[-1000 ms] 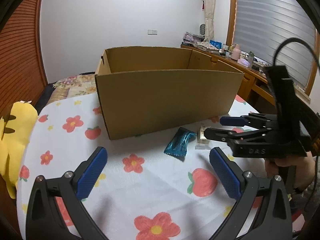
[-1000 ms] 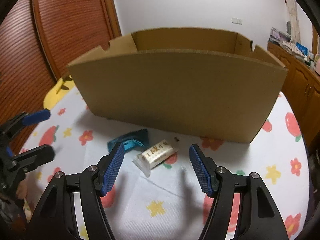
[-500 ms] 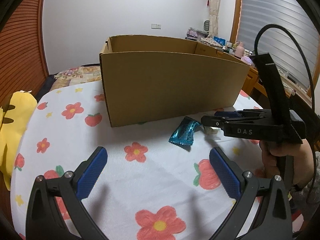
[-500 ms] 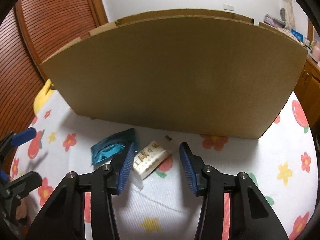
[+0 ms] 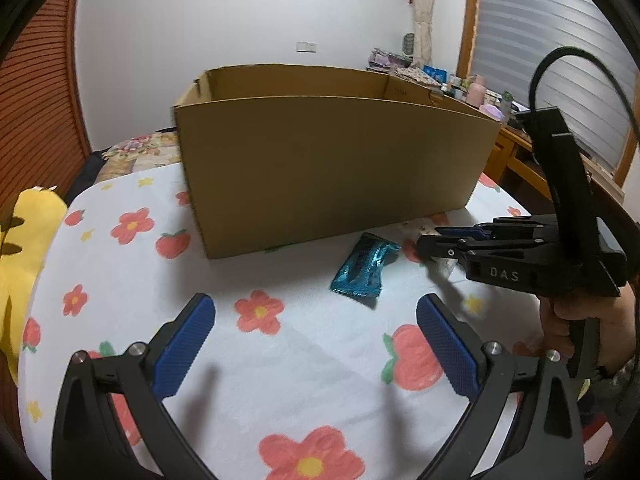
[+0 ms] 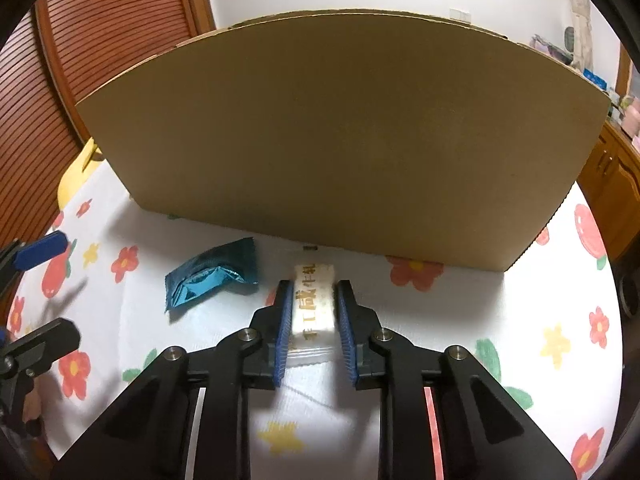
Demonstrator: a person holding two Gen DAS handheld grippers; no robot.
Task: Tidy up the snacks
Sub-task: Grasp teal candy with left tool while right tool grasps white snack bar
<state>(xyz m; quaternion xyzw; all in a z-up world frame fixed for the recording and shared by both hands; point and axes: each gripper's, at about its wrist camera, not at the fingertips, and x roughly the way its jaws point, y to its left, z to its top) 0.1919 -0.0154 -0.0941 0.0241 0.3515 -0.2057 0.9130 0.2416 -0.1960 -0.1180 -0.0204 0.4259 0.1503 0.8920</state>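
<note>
A white snack packet with gold lettering [image 6: 313, 305] lies on the flowered tablecloth in front of an open cardboard box [image 6: 344, 136]. My right gripper [image 6: 314, 294] is shut on this packet, blue pads against both its long sides; it also shows in the left wrist view [image 5: 430, 242]. A blue foil snack packet [image 6: 212, 278] lies just left of it, also visible in the left wrist view [image 5: 366, 268]. My left gripper [image 5: 316, 328] is open and empty, held above the cloth short of the blue packet. The box [image 5: 332, 168] stands behind both packets.
A yellow plush toy [image 5: 24, 240] sits at the table's left edge. A wooden cabinet [image 5: 520, 160] with clutter stands at the right by the window blinds. Slatted wooden doors [image 6: 100, 40] are on the left.
My right gripper moved forward and down over the white packet and closed on it. The left gripper stayed open and shifted only slightly.
</note>
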